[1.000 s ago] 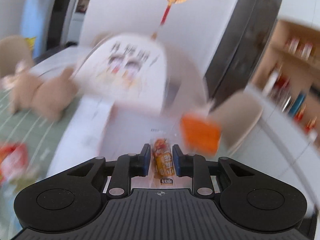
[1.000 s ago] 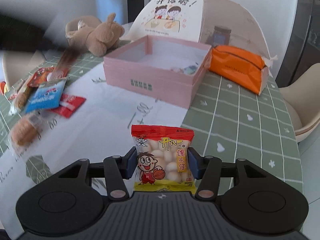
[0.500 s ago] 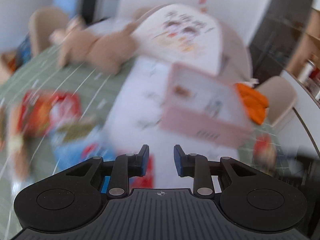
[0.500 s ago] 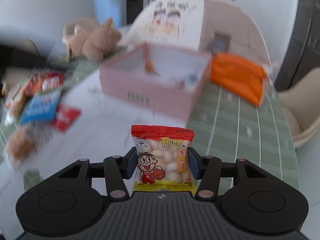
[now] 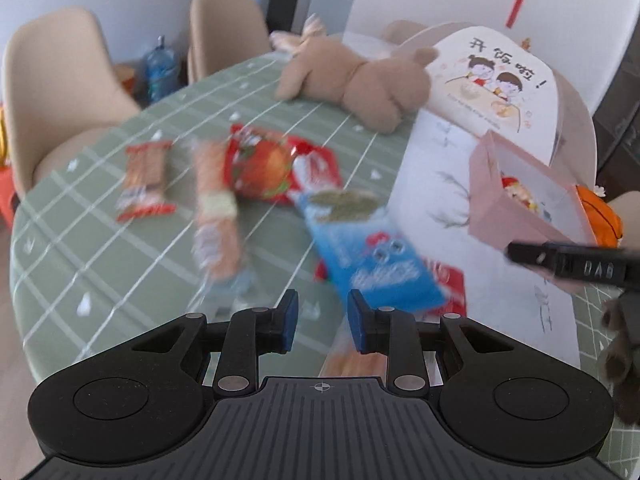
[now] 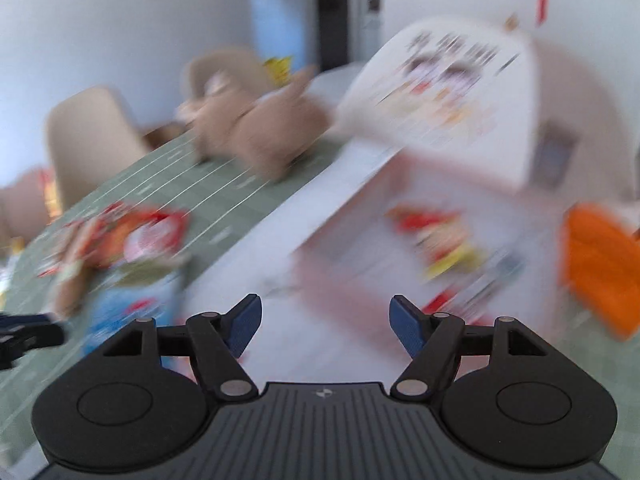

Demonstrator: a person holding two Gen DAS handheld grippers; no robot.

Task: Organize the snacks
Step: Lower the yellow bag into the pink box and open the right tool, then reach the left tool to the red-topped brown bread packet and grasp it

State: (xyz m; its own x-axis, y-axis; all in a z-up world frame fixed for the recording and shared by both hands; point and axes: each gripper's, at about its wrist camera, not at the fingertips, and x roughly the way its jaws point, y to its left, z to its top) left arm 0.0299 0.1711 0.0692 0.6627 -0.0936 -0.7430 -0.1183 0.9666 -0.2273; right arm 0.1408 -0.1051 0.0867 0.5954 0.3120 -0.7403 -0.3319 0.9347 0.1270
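Loose snacks lie blurred on the green checked tablecloth: a blue packet (image 5: 376, 256), a red bag (image 5: 264, 168), a long pale sausage pack (image 5: 214, 208) and a small red-brown pack (image 5: 144, 176). My left gripper (image 5: 323, 322) hovers over their near edge, beside the blue packet, its pads a narrow gap apart with nothing between them. The pink box (image 5: 516, 216) stands to the right with snacks inside. My right gripper (image 6: 326, 326) hangs before the box's near wall (image 6: 360, 292); its jaws are opening and empty. A red-and-yellow bag (image 6: 440, 240) lies in the box.
A brown plush bear (image 5: 360, 80) lies at the back of the table beside a white food cover with a cartoon print (image 5: 496, 80). An orange pouch (image 6: 600, 264) sits right of the box. Beige chairs (image 5: 60, 92) stand along the left side.
My left gripper let go of the orange sausage snack at the box and swung left and down over the loose snacks. My right gripper moved to the box and opened; its red-and-yellow bag is gone from the jaws.
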